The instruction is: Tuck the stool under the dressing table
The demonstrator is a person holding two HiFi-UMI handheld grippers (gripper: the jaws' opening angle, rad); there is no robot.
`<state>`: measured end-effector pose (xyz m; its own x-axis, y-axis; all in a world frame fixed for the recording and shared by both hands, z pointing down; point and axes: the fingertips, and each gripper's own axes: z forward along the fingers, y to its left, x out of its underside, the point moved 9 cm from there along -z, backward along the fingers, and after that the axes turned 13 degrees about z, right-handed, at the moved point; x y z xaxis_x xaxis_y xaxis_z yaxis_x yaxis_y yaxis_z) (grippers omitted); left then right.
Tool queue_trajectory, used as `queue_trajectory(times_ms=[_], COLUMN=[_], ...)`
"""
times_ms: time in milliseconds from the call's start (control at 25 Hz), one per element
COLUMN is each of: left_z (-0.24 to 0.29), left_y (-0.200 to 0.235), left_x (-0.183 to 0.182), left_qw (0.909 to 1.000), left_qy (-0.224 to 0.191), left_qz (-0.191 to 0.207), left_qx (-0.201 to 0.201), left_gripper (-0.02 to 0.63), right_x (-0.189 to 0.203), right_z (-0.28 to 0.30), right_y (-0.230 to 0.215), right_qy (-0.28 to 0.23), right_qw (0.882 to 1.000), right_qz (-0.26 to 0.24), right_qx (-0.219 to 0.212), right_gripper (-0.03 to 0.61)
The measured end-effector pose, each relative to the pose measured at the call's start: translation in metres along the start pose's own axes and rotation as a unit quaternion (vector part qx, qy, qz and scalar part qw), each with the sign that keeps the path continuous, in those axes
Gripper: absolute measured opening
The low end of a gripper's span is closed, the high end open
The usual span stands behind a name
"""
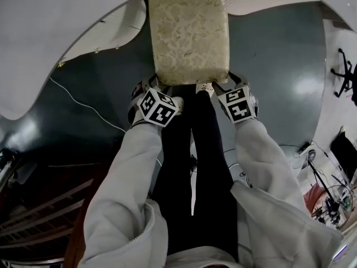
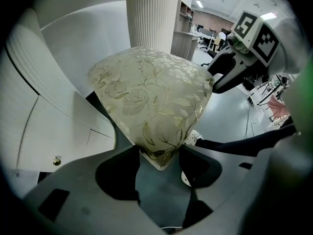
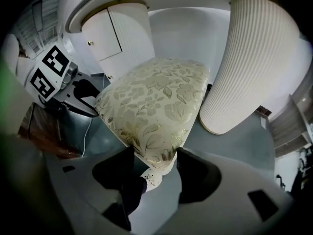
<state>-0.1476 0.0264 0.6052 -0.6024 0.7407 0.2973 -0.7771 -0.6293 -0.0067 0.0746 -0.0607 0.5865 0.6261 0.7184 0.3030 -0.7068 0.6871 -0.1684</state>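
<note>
The stool (image 1: 189,35) has a square cushion in cream fabric with a gold leaf pattern; its far end lies under the white dressing table (image 1: 56,27). My left gripper (image 1: 150,87) is shut on the seat's near left corner, which is wedged between the jaws in the left gripper view (image 2: 159,155). My right gripper (image 1: 231,78) is shut on the near right corner (image 3: 155,155). The stool (image 2: 151,97) sits between the table's fluted white pedestal (image 2: 151,18) and its curved cabinet (image 3: 105,33). The stool's legs are hidden.
The fluted pedestal (image 3: 254,58) stands close beside the stool's right side. A thin white cable (image 1: 83,102) runs over the dark floor at left. The person's dark-trousered legs (image 1: 195,166) stand right behind the stool. An office chair base (image 1: 346,74) and cluttered gear (image 1: 332,200) lie at right.
</note>
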Motion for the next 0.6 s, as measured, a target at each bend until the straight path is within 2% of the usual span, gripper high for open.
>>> queue_trajectory(times_ms=[600], left_z=[0.002], left_y=[-0.002], left_x=[-0.023], left_qw=[0.9995], left_qy=[-0.005], left_qz=[-0.028], left_qx=[-0.015], left_gripper=[0.249], right_x=[-0.016], right_z=[-0.007], right_y=[-0.023], right_qy=[-0.013], right_qw=[1.000], right_qz=[-0.022], right_qx=[0.009], right_gripper=[0.302])
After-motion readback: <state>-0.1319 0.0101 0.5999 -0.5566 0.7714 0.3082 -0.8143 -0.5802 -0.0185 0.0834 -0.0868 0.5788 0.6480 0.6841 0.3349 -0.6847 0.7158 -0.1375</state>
